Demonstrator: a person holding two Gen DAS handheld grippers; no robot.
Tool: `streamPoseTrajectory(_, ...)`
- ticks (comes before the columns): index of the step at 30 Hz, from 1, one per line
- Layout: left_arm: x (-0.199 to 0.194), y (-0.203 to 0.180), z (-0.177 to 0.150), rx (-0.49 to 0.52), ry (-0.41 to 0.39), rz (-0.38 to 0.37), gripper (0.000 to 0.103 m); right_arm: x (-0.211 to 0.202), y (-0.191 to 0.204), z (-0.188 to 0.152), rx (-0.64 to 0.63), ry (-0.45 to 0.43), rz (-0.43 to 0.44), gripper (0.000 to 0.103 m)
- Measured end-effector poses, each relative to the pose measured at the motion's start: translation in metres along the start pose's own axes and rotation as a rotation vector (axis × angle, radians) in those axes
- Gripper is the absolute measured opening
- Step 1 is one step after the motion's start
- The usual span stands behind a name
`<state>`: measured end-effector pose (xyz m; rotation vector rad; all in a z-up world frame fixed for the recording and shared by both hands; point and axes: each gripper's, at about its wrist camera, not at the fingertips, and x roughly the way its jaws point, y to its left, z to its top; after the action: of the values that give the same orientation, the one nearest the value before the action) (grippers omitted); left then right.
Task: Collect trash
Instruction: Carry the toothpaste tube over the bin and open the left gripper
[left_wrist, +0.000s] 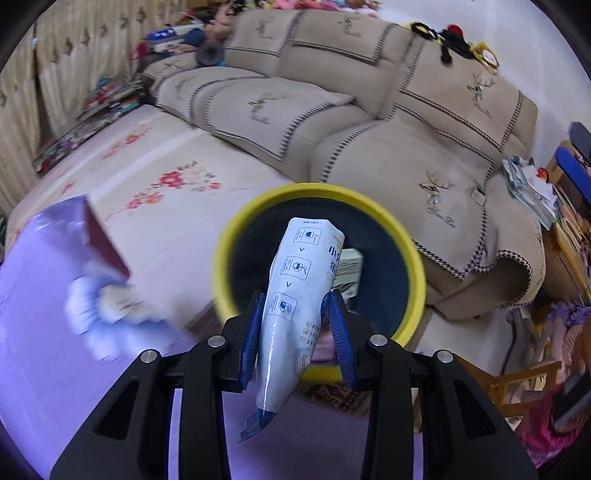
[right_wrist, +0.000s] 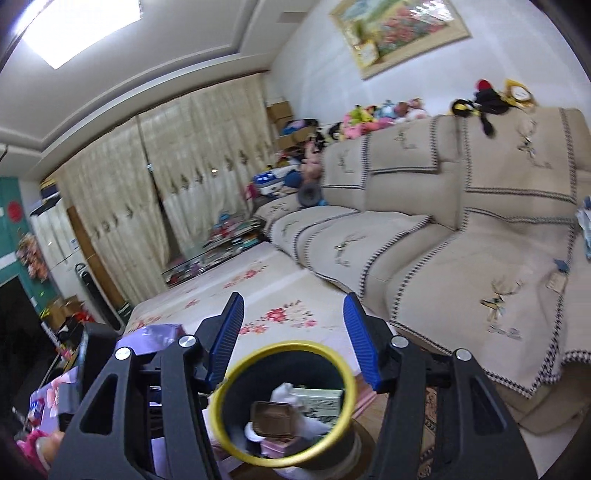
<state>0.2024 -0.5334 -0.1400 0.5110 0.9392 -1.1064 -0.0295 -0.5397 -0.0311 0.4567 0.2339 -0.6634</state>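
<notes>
Left wrist view: left gripper (left_wrist: 295, 325) clamped on wrapper (left_wrist: 299, 295), long axis pointing over bin (left_wrist: 413, 258) mouth; right gripper (right_wrist: 293, 332) empty, fingers apart.

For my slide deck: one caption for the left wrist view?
Left gripper holds a white packet above the yellow-rimmed bin, beside a beige sofa.

Floor by the sofa, bin standing on it.

Pale floor mat (left_wrist: 173, 206) with red flower prints runs along the front of the beige sofa (left_wrist: 369, 122). Yellow-rimmed bin (left_wrist: 413, 266) stands near the sofa's front corner, on a patterned rug (left_wrist: 332, 397); trash lies inside it. Stack of books and clutter (left_wrist: 99, 107) at the mat's far end, just off the sofa's far end. Purple box (left_wrist: 51, 258), blurred, on the side of the bin away from the sofa; what it rests on cannot be told.
</notes>
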Motion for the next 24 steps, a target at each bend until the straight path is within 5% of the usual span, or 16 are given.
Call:
streamPoseTrajectory(7,0.061,-0.024,0.032,0.001,0.035,0.003,0.041,-0.003,-0.019,-0.002,0.023,-0.003,-0.008,0.054)
streamPoseTrajectory(11,0.07,-0.021,0.033,-0.008,0.013,0.032,0.072,-0.006,-0.016,-0.002,0.024,-0.006,-0.007,0.054)
streamPoseTrajectory(13,0.067,-0.014,0.035,-0.029,-0.005,0.04,0.076,-0.012,-0.009,-0.003,0.019,-0.007,-0.005,0.054)
streamPoseTrajectory(16,0.042,0.003,0.031,-0.08,-0.041,0.045,0.08,-0.017,-0.005,-0.004,0.005,-0.011,-0.001,0.054)
streamPoseTrajectory(20,-0.022,0.021,0.007,-0.117,-0.162,0.089,0.098,-0.023,0.01,-0.01,-0.027,0.013,0.033,0.058)
streamPoseTrajectory(24,-0.097,0.039,-0.033,-0.158,-0.288,0.174,0.098,-0.029,0.033,-0.023,-0.071,0.051,0.09,0.061)
